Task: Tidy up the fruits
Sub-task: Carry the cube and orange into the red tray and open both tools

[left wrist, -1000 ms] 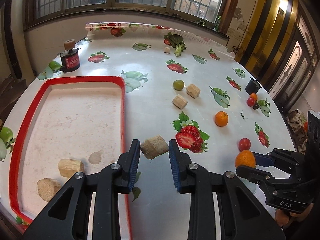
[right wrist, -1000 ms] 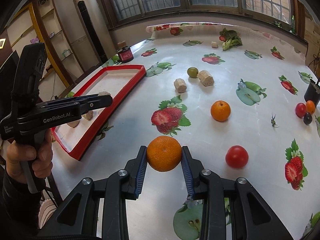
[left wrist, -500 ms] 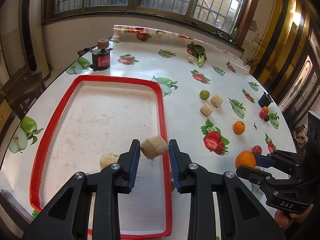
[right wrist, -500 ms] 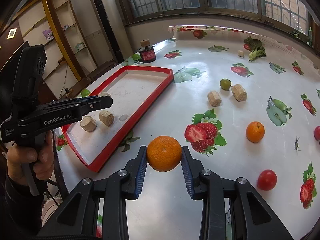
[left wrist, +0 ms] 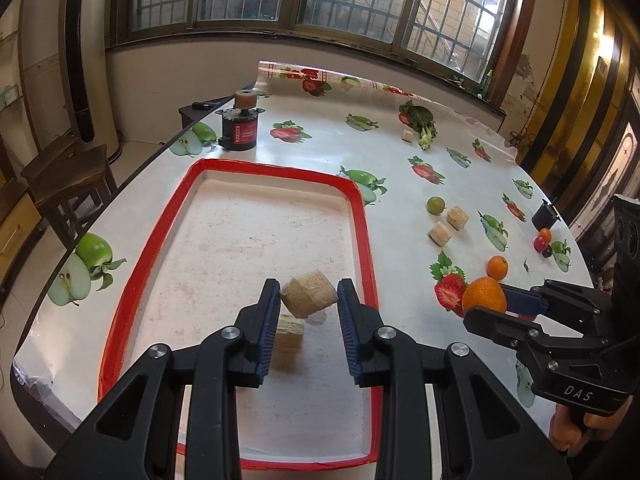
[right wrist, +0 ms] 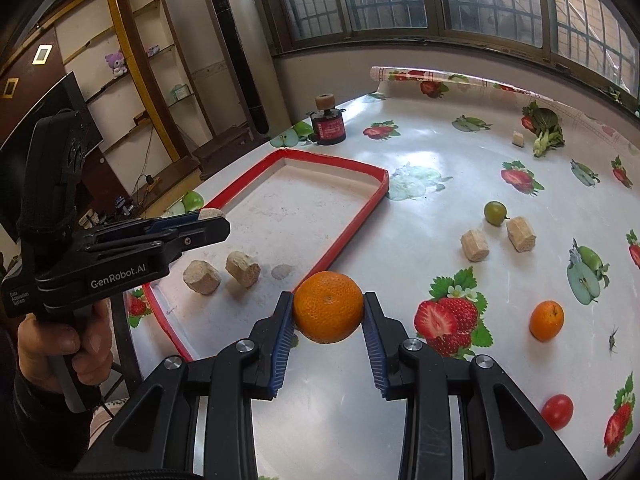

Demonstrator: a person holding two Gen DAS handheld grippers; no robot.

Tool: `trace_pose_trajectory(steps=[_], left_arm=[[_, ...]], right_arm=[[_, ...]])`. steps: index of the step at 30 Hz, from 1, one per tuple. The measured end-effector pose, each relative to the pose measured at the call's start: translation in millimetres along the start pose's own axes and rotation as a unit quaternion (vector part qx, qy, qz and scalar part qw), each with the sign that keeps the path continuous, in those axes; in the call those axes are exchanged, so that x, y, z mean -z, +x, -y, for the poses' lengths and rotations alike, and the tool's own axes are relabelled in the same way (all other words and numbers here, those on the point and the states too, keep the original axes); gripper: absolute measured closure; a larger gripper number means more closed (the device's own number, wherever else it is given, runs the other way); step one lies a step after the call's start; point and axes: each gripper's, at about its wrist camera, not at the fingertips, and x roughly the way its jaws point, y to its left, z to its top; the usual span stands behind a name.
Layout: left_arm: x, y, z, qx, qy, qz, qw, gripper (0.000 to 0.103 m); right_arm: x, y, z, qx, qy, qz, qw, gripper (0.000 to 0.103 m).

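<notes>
**Both grippers loaded above the red tray's edge**

The orange (right wrist: 328,307) sits pinched between the blue pads of the right gripper (right wrist: 328,320), held clear of the surface just beside the near rim of the red tray (right wrist: 352,216). The beige chunk (left wrist: 309,295) is clamped the same way in the left gripper (left wrist: 308,312), its fingers (left wrist: 269,320) pressed against both sides, hanging over the tray's pale floor. Beneath it lies a second beige piece (left wrist: 289,332), partly hidden by the left finger.

The surface (left wrist: 400,208) wears a glossy white cloth printed with strawberries and apples. On it, well apart from the tray, lie a small orange (right wrist: 546,320), a red tomato (right wrist: 557,412), a green fruit (right wrist: 495,213) and two loose beige chunks (right wrist: 475,245). A dark jar with a cork-like top (left wrist: 239,128) stands beyond the tray's far end. Barred windows line the back wall.

Only the right wrist view shows two chunks (right wrist: 202,277) resting in the tray, shelving, and the hand (right wrist: 60,352) gripping the left tool's handle. The left wrist view alone shows a cluster of small fruit, possibly cherry tomatoes (left wrist: 543,240), beside a black cup.
</notes>
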Motion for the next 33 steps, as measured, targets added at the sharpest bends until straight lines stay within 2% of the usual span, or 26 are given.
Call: trace_pose_trajectory(steps=[17, 25, 33], left_arm=[[4, 8, -60, -0.027, -0.056, -0.010, 0.9980, 0.076], [10, 25, -79, -0.034, -0.073, -0.030, 0.9963, 0.076], [16, 46, -78, -0.033, -0.070, -0.056, 0.9954, 0.076]], right_arm=[[-45, 59, -33, -0.034, -0.027, -0.016, 0.999, 0.069], [-47, 99, -41, -0.042, -0.030, -0.045, 0.998, 0.069], [-44, 131, -42, -0.041, -0.036, -0.076, 0.996, 0.069]])
